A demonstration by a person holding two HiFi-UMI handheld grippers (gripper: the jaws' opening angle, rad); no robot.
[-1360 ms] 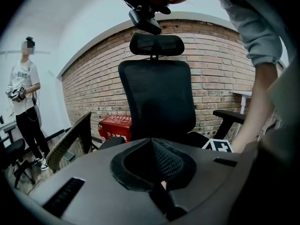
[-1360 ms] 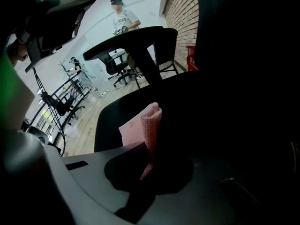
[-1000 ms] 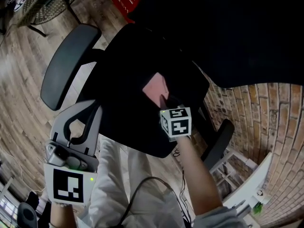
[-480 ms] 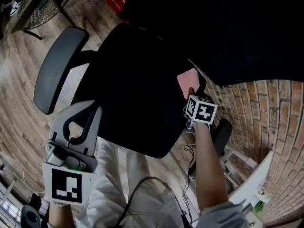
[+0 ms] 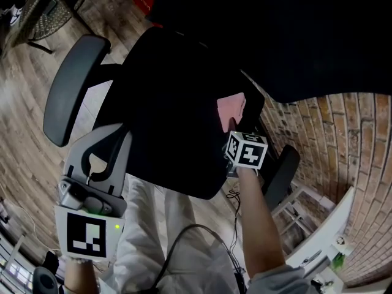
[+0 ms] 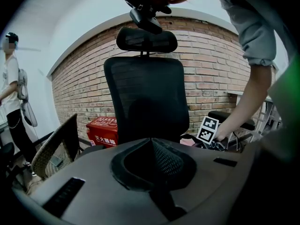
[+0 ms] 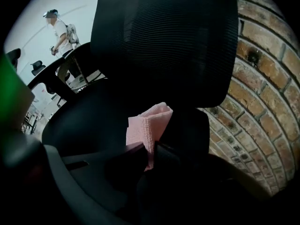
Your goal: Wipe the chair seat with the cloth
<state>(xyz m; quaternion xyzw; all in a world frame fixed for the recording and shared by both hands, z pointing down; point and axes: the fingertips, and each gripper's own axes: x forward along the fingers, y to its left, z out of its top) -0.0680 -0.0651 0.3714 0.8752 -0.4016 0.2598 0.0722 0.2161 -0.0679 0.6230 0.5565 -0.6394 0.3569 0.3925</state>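
One cloth (image 7: 147, 125) pinched in right gripper (image 7: 149, 150) on chair seat (image 5: 165, 109) | left gripper (image 6: 152, 140) jaws together

2 grippers (image 5: 105, 141) (image 5: 231, 125), 1 black office chair (image 5: 171, 103), 1 pink cloth (image 5: 231, 107), 1 red box (image 6: 105, 131)

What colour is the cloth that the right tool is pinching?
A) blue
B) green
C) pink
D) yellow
C: the cloth clamped in the right tool is pink, bright against the black chair seat.
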